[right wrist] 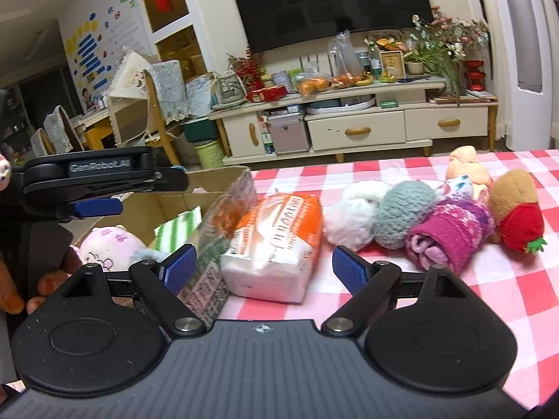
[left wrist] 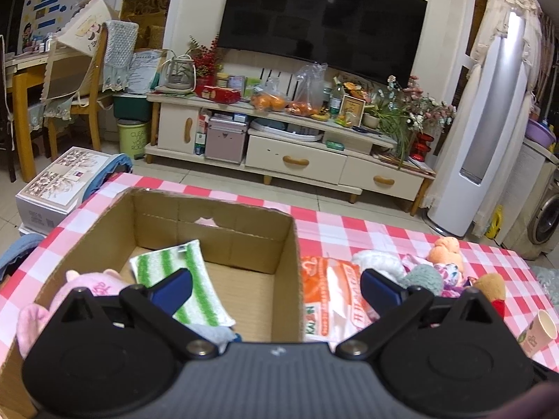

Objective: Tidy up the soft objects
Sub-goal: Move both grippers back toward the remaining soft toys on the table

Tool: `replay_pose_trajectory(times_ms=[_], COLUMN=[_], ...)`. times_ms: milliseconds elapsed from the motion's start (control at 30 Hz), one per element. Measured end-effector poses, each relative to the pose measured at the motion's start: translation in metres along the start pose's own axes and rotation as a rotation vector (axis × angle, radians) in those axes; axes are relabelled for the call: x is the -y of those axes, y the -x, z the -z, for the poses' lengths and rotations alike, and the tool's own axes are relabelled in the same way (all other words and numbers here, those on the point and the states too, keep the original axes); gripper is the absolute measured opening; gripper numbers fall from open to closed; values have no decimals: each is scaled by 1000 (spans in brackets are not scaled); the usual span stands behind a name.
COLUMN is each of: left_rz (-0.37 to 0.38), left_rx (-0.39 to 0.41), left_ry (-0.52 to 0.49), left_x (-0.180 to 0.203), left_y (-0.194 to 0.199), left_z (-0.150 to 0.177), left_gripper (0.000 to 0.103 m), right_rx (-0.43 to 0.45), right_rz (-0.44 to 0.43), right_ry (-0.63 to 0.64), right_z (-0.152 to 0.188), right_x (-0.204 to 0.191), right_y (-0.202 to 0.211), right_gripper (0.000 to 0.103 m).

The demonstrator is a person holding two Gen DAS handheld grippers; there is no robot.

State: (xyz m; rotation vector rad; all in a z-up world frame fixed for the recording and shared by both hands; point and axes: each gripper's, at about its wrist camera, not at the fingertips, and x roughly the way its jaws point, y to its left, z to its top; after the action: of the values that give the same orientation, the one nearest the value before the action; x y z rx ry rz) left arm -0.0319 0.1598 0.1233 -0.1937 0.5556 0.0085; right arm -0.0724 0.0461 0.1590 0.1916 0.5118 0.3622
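Fingers of your left gripper spread wide over the cardboard box, your right gripper fingers spread around the tissue pack without pressing it, on the desk.

The cardboard box stands open at the top, its far half bare — room to reach in there. A striped cloth and pink plush fill its near left corner. Just right of its wall a tissue pack blocks the desk; the checked cloth nearer the right claw lies free.

Striped cloth inside cardboard box
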Motion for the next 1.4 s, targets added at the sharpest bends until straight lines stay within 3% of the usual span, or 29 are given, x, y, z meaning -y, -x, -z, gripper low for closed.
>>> replay_pose_trajectory(times_ms=[467, 1167, 1400], left_rz=[77, 174, 193], left_rx=[2, -61, -87], left_ry=[-55, -183, -250], left_x=[40, 118, 140], left_y=[1, -15, -26], left_z=[13, 41, 57], left_gripper=[102, 102, 102], right_rx=[9, 48, 92], right_rz=[85, 297, 341], right_ry=[-68, -118, -193], right_z=[10, 27, 24], right_x=[42, 133, 161], right_y=[12, 35, 29], right_gripper=[103, 103, 103])
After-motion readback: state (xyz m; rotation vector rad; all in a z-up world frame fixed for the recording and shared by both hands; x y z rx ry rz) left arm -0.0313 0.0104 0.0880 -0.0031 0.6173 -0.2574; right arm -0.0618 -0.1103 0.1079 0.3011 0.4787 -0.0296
